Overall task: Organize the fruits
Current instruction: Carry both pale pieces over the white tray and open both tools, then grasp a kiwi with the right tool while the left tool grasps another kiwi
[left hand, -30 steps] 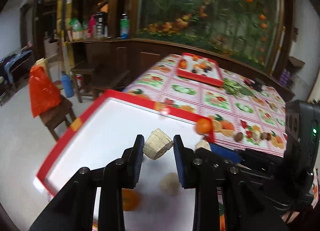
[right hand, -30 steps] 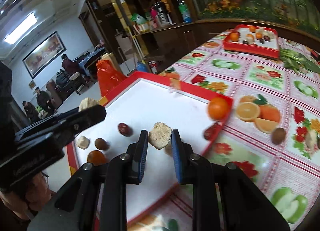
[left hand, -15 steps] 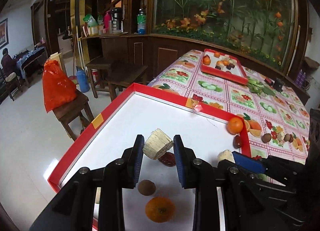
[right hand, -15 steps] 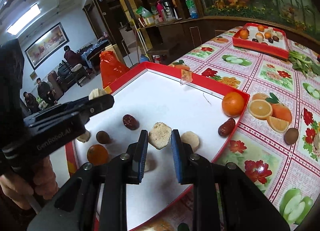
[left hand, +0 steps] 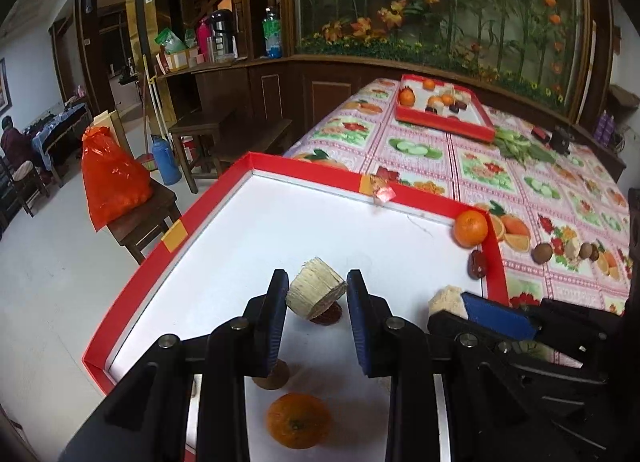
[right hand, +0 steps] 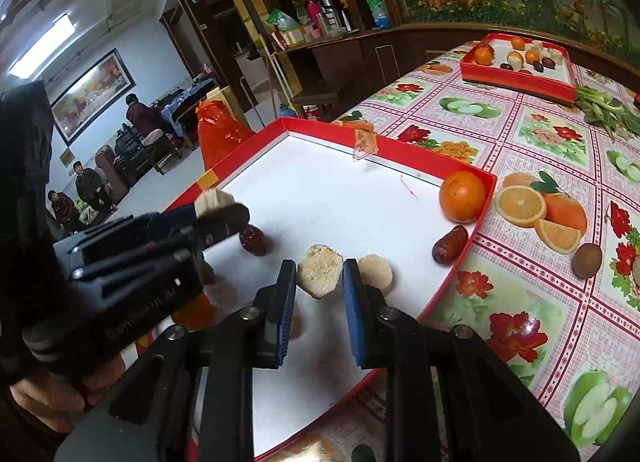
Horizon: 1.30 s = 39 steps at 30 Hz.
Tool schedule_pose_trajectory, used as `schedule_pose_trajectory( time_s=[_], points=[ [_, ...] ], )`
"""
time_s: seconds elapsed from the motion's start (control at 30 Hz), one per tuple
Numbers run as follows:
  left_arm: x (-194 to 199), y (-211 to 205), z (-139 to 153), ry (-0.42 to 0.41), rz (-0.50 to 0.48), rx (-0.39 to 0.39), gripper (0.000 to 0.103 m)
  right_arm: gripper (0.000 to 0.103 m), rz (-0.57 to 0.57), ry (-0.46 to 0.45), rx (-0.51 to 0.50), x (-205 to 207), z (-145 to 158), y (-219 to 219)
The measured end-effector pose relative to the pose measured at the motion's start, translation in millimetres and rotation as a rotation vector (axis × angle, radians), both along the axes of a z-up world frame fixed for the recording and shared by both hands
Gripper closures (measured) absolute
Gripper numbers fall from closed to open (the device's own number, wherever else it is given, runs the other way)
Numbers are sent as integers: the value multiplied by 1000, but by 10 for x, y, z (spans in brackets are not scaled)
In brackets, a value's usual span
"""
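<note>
1. The left gripper (left hand: 316,294) is clamped on a pale, ribbed stalk piece (left hand: 316,293), tilted and held above the near tray (left hand: 132,282), a white tray with a red rim.
2. The right gripper (right hand: 319,278) pinches a beige, crumbly-faced chunk (right hand: 320,274) over the same tray.
3. Just right of the right gripper, a similar round chunk (right hand: 375,273) lies on the tray floor.
4. Under the left gripper sits a dark red date (left hand: 328,316); nearer the camera lie an orange (left hand: 298,420) and a brown fruit (left hand: 272,378).
5. Ahead and right of both grippers, a second orange (right hand: 462,195) and another date (right hand: 448,244) rest against the tray's corner rim.
6. Lettering on the left gripper's body is too blurred to read.
7. Beyond the rim, a kiwi (right hand: 586,260) sits on the bench's fruit-print cloth (right hand: 540,133).
8. Far ahead stands a second red tray (right hand: 516,79) of fruit.
</note>
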State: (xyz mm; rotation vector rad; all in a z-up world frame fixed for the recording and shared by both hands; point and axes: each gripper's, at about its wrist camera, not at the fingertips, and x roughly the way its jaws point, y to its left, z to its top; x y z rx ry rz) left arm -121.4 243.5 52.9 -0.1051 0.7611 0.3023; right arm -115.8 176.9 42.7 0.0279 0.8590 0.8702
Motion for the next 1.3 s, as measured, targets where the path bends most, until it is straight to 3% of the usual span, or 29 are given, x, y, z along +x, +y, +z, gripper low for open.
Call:
schedule_pose_trajectory(
  time_s=[0.2,0.47,0.63,0.67,0.8,0.9,1.07,1.3],
  points=[
    [86,-140,-70,61,-13,48,74,77,-11,15,-33,45,-51,-9],
    [92,-145,-124,119,52,94,73,77,-11,14,-57,28,-44,-15],
    [90,-173,-90,142,88,116,72,66,-24,20,-52,43,19,-86],
    [77,-188,-66,141,93,122,70,66,-27,13,-34,37,56,-121],
    [22,-231,36,115,120,126,46,61,-36,-14,20,29,204,-266],
    [-37,-305,139,85,116,126,41,61,-62,-57,44,43,331,-426],
    [-49,-551,277,54,57,118,38,61,-161,-104,71,238,510,-926],
    [74,-1169,358,17,-160,110,32,62,-361,-65,100,646,560,-2027]
  ],
)
